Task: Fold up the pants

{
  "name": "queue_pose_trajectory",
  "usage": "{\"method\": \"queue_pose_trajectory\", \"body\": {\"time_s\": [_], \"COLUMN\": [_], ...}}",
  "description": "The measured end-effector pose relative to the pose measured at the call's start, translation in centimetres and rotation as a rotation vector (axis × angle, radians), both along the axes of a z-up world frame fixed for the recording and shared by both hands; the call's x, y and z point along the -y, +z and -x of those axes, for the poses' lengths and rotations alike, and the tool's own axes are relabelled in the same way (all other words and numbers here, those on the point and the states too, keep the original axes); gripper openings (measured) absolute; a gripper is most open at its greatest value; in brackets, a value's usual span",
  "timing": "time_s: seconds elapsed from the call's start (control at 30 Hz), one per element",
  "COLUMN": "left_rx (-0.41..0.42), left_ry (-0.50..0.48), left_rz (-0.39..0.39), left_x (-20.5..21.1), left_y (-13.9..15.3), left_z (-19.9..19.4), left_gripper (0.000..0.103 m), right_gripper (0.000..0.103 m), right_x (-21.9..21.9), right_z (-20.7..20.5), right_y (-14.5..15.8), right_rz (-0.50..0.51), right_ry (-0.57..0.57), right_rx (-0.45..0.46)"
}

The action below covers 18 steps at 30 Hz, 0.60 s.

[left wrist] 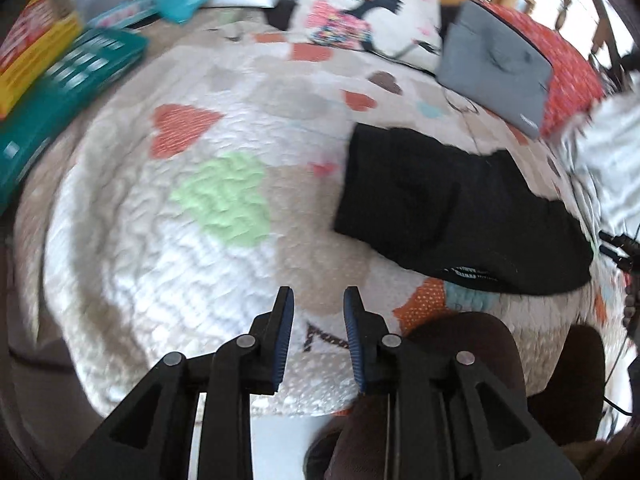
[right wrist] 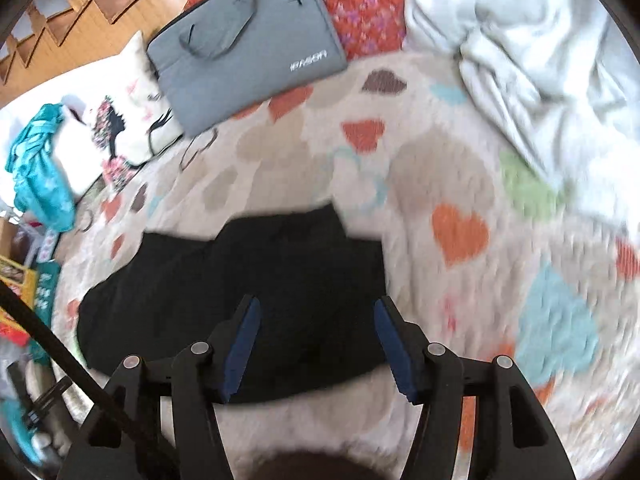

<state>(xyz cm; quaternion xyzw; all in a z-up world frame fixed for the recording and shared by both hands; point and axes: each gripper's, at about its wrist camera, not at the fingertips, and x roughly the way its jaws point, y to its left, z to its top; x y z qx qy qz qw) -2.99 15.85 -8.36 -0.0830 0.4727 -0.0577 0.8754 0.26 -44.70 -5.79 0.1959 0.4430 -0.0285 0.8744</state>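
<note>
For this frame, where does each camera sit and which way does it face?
Left wrist: rides the left claw, facing down over the heart-print quilt; black pants lie off to its right; its open fingers and a dark-clothed knee show.
Right wrist: rides the right claw, aimed straight over the black pants; its open fingers show.
Shared: pants, quilt, gray laptop bag, printed pillow.
</note>
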Motion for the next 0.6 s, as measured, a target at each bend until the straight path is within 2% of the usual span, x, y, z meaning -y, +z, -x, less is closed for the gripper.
{"method": "queue_pose_trajectory", "body": {"time_s": [0.07,0.1,0.13,0.17,0.2,0.33,0.4,0.47,0.53,0.57,0.6], "left_rx": [0.012,0.019,0.027,0.035,0.041,0.07,0.082,0.078,0.071,0.067,0.064], "left_ry": [0.025,0.035,0.044,0.05,0.054,0.041,0.022,0.001,-0.01,-0.015,-0.022], "left_rz": [0.013,0.017,0.02,0.022,0.024,0.042,0.069,0.101,0.098,0.09,0.083], "left_x": [-0.3,-0.2,-0.2,0.0,0.2,1.8,2.9,4.1,5.2,5.6,6.1], "left_y": [0.6,1.0,1.4,1.9,2.3,4.2,4.8,4.9,4.8,4.7,4.7], "left_z": [0.4,0.6,0.7,0.8,0.7,-0.4,-1.0,-1.6,-1.9,-1.9,-1.9], "left_gripper": [0.024,0.025,0.025,0.025,0.025,0.026,0.027,0.028,0.028,0.028,0.028], "right_gripper": [0.064,0.063,0.037,0.02,0.016,0.015,0.015,0.015,0.017,0.02,0.037], "right_x": [0.2,0.0,0.1,0.0,-0.2,0.5,1.3,2.0,3.3,4.1,4.7], "right_z": [-2.2,-3.1,-3.5,-3.9,-3.9,-0.7,1.0,1.9,2.6,3.1,3.6], "right_y": [-1.1,-1.8,-2.4,-2.8,-2.9,-0.8,-0.6,-1.4,-3.0,-3.4,-3.5], "right_rz": [0.021,0.0,-0.019,-0.032,-0.044,-0.092,-0.093,-0.076,-0.064,-0.102,-0.153], "right_ry": [-0.005,0.005,0.018,0.033,0.038,0.008,-0.021,-0.038,-0.081,-0.102,-0.115], "right_rx": [-0.036,-0.061,-0.082,-0.1,-0.106,-0.03,-0.02,-0.049,-0.108,-0.1,-0.076]}}
